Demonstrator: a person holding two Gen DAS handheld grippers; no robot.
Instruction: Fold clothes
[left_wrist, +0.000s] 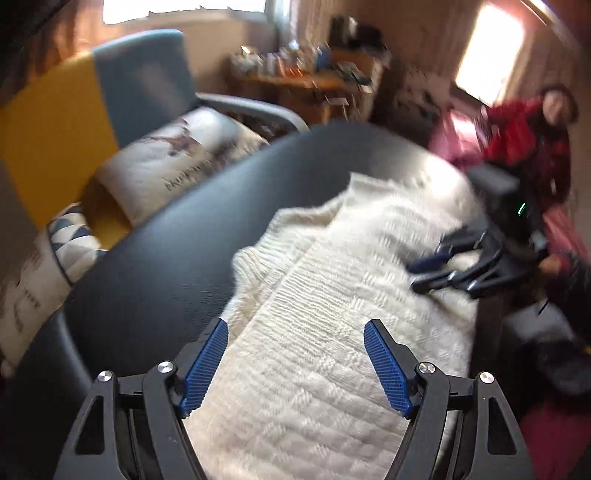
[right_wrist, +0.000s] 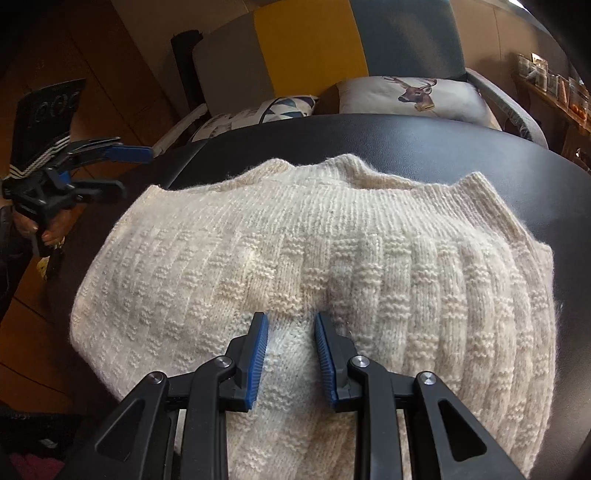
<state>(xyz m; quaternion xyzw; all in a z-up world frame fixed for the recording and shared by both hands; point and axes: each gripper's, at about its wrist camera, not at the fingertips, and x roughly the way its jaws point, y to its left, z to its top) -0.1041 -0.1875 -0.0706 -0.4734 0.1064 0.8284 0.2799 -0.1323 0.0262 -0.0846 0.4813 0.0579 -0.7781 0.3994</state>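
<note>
A dark table (right_wrist: 406, 136) stood before a grey, yellow and blue sofa (right_wrist: 306, 48) holding a deer-print cushion (right_wrist: 410, 94) and a triangle-patterned cushion (right_wrist: 284, 105); a cluttered wooden shelf (left_wrist: 295, 79) stood behind

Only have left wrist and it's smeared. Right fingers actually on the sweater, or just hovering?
Observer: On it. In the right wrist view the right gripper has its fingers narrowed onto a raised ridge of the cream sweater, near its middle.
Operator: Rest of the sweater flat?
Observer: Mostly. It's spread on the black table, with a ribbed edge on the far side toward the sofa, slightly wavy.
Operator: Left gripper touching cloth?
Observer: No. The left gripper sits out past the sweater's side edge, fingers open, nothing between them.
</note>
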